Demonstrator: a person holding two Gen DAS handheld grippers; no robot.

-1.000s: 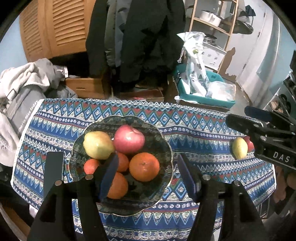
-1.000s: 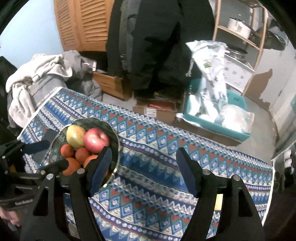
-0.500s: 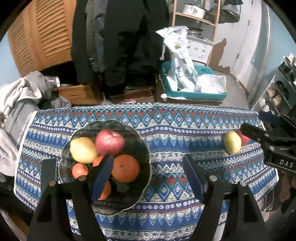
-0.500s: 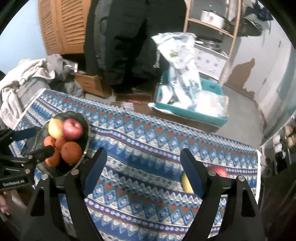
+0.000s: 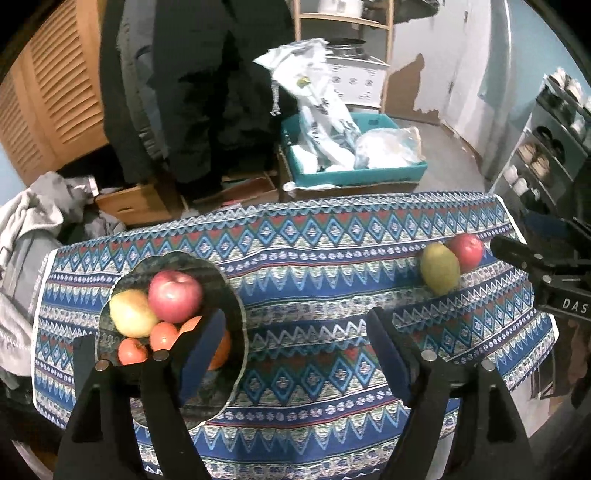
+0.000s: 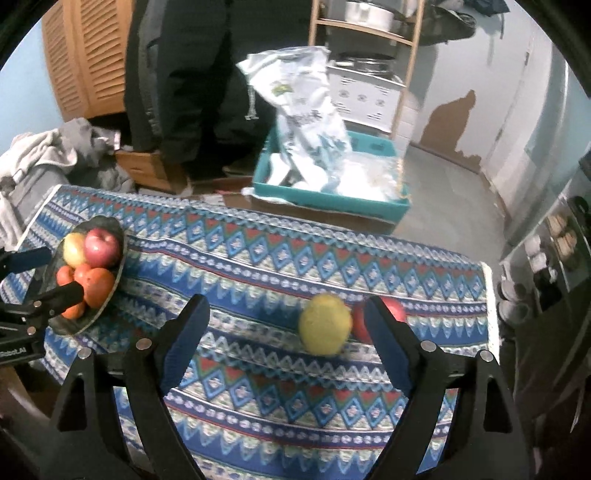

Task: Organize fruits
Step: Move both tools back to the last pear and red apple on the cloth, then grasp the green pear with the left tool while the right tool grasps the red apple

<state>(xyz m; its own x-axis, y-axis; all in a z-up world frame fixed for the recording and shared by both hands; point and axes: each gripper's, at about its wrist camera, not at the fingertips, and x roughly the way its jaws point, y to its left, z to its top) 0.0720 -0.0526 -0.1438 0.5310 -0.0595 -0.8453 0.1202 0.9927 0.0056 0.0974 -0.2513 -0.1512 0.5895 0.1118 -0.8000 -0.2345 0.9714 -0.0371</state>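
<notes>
Both my grippers have slid rightward along the patterned tablecloth since a second ago, so the fruit bowl now sits far left. My left gripper hangs beside the bowl, jaws opening on nothing. My right gripper is opening above the yellow pear, which touches the red apple.

Louvered wooden doors left; peeling pale-blue wall; wooden shelf; grey floor.
</notes>
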